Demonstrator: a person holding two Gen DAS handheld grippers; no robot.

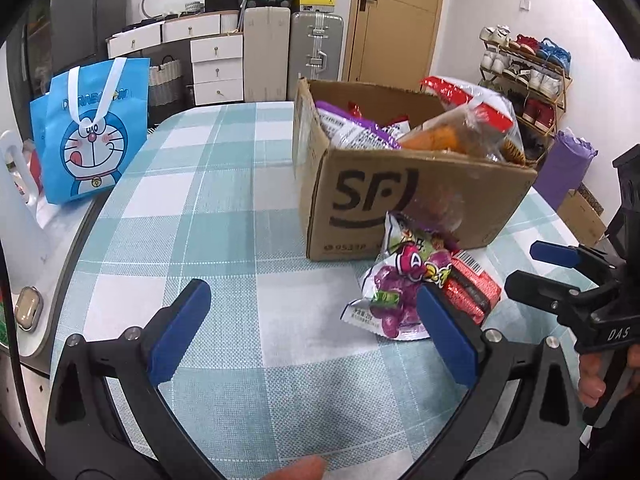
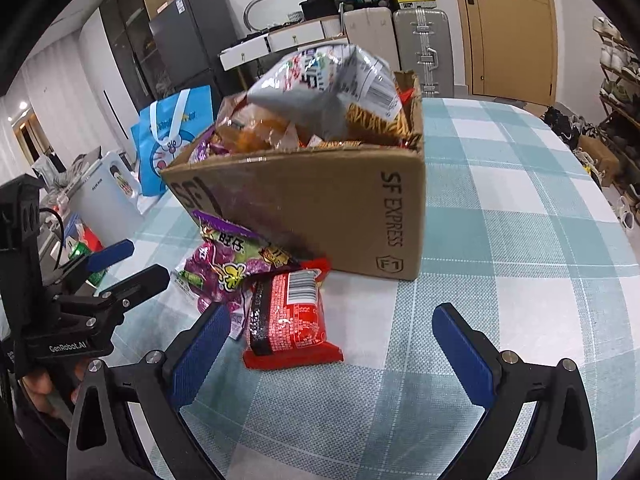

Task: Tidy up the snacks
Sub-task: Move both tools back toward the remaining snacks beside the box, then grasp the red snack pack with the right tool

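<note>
A brown SF cardboard box full of snack bags stands on the checked tablecloth. A purple grape-candy bag and a red snack pack lie on the cloth in front of the box. My left gripper is open and empty, low over the cloth left of the purple bag; it also shows in the right wrist view. My right gripper is open and empty, just short of the red pack; it also shows in the left wrist view.
A blue Doraemon bag stands at the table's far left edge. White appliances sit beside the table. Suitcases, drawers, a door and a shoe rack stand behind.
</note>
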